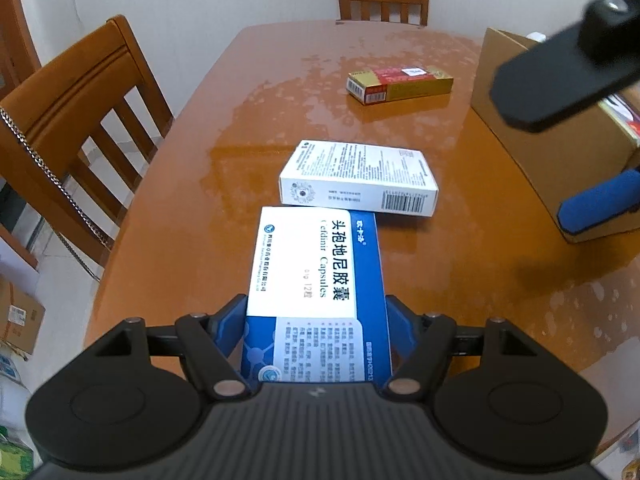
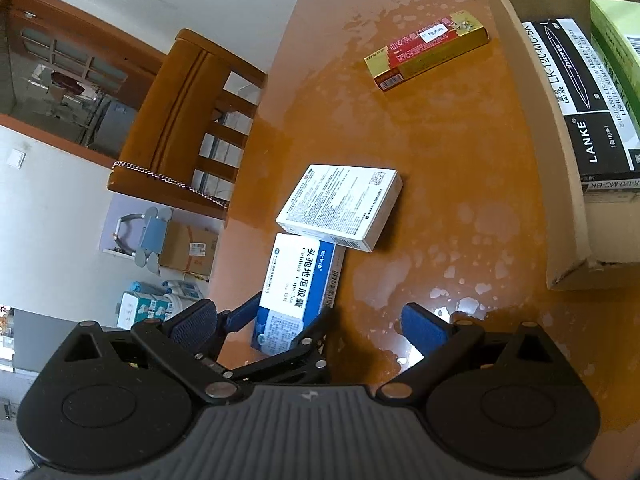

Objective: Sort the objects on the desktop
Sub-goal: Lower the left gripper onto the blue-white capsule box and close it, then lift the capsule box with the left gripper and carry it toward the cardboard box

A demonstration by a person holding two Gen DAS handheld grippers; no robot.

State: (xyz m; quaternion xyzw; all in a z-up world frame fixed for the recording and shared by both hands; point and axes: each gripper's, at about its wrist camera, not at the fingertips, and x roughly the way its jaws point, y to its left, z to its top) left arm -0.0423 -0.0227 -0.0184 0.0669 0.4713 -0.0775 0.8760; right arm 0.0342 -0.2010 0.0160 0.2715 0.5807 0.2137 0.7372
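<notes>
Two tools work here: the left tool (image 1: 316, 320) clamps the blue-and-white rectangular capsule carton (image 1: 316, 280) lengthwise above the glossy orange surface (image 1: 200, 208), right tool (image 2: 316, 324) gaping empty, brown cardboard bin (image 1: 532, 160) lying rightward.

Blue box (image 1: 316, 300): near end hidden behind left gripper body; fine print on its lower panel unreadable. White box (image 1: 356, 176): small print too fine to read. Carton (image 1: 520, 120): cut by right frame edge, partly covered by right gripper (image 1: 568, 128). Black box (image 2: 588, 100) in carton: cut off at the frame edge in right view.
</notes>
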